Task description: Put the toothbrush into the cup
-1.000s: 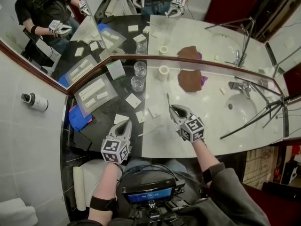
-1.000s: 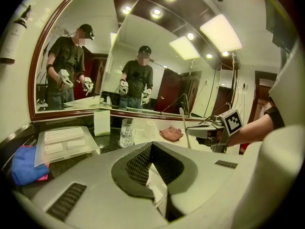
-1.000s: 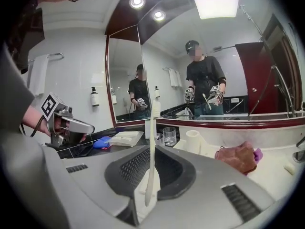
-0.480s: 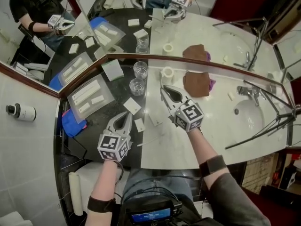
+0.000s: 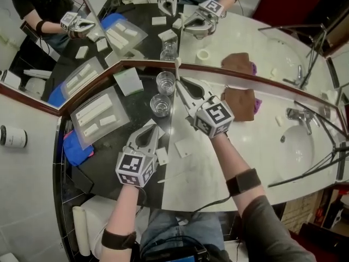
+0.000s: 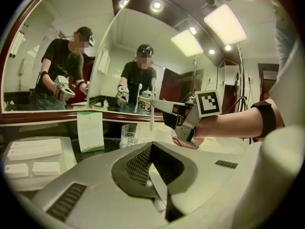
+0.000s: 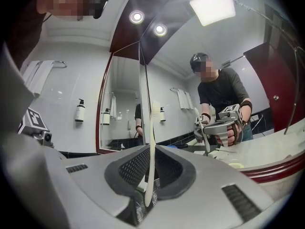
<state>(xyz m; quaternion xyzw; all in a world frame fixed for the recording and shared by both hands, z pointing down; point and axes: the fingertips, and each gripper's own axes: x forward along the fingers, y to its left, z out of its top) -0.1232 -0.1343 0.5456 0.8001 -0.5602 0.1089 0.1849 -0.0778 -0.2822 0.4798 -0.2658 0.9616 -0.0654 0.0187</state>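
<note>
My right gripper (image 5: 182, 85) is shut on a white toothbrush (image 5: 178, 72), which stands upright between its jaws with the bristle end up. The brush hangs just right of the two clear glass cups, the far cup (image 5: 165, 82) and the near cup (image 5: 160, 105). In the right gripper view the toothbrush (image 7: 152, 128) runs straight up through the right gripper (image 7: 151, 149). The left gripper view shows the toothbrush (image 6: 151, 109) beside a cup (image 6: 127, 135). My left gripper (image 5: 154, 130) is shut and empty, low over the dark counter, short of the near cup; its own view shows the left gripper (image 6: 152, 149) closed.
A clear tray (image 5: 101, 113) of white packets and a blue cloth (image 5: 76, 146) lie at left. A green-and-white card (image 5: 128, 81) leans on the mirror. Small white packets (image 5: 182, 148) lie on the counter. A brown cloth (image 5: 240, 100), faucet (image 5: 297, 116) and sink (image 5: 300, 149) are at right.
My right gripper has carried the toothbrush from the white counter up and left to beside the cups. My left gripper has shifted forward a little toward the near cup.
</note>
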